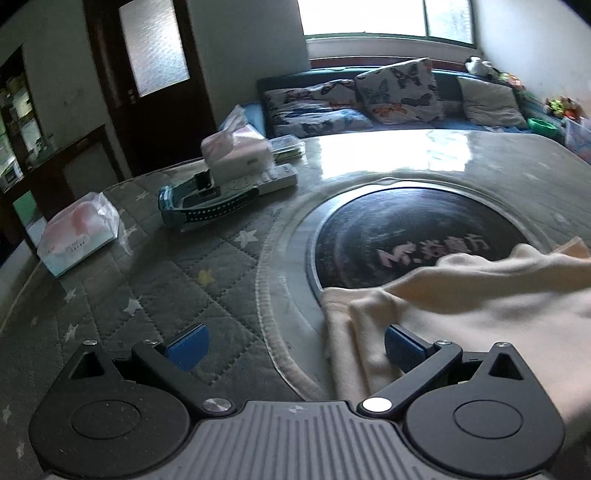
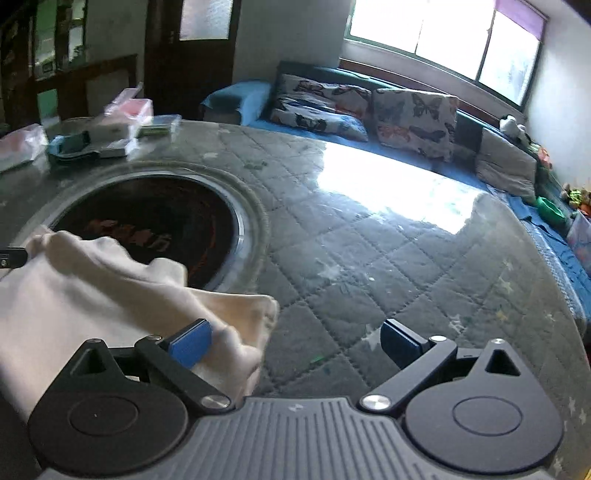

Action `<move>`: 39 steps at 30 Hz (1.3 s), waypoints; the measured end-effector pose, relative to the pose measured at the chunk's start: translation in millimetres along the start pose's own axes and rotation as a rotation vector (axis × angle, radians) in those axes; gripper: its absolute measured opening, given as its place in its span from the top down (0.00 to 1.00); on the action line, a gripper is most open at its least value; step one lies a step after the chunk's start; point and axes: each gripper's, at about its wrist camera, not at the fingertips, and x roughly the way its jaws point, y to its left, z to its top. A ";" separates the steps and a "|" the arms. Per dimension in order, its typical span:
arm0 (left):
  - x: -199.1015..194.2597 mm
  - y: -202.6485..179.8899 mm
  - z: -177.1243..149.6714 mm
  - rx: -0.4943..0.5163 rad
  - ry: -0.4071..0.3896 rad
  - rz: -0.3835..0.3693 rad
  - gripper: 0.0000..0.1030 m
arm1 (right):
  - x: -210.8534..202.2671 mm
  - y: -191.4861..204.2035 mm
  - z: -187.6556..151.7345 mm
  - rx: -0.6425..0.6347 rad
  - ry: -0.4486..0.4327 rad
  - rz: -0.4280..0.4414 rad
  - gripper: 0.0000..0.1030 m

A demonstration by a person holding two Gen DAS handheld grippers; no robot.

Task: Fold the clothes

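Note:
A cream-coloured garment [image 1: 461, 295] lies crumpled on the quilted table cover, partly over the round dark panel [image 1: 406, 229]. My left gripper [image 1: 293, 347] is open and empty, its right blue pad [image 1: 400, 349] just over the garment's left edge. In the right wrist view the garment [image 2: 103, 288] lies at the lower left. My right gripper [image 2: 295, 343] is open and empty, its left blue pad [image 2: 190, 345] over the garment's right corner. The other gripper's tip [image 2: 13, 254] shows at the left edge.
Tissue packs [image 1: 79, 236], a tissue box [image 1: 236, 151], a remote [image 1: 277, 177] and a blue strap [image 1: 207, 205] sit at the table's far left. A sofa with butterfly cushions [image 1: 399, 92] runs behind the table under a window [image 2: 443, 33].

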 end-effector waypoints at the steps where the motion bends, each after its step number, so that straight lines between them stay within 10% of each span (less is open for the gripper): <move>1: -3.1 -3.3 -1.5 0.012 -0.005 -0.006 0.00 | -3.9 1.7 -0.3 -0.002 -0.006 0.013 0.03; 18: -54.9 -57.7 -26.8 0.213 -0.089 -0.107 0.00 | -64.8 71.9 -18.0 -0.255 -0.069 0.141 0.03; 39: -58.1 -65.1 -24.8 0.214 -0.103 -0.106 0.00 | -70.8 81.1 -23.3 -0.172 -0.062 0.147 0.04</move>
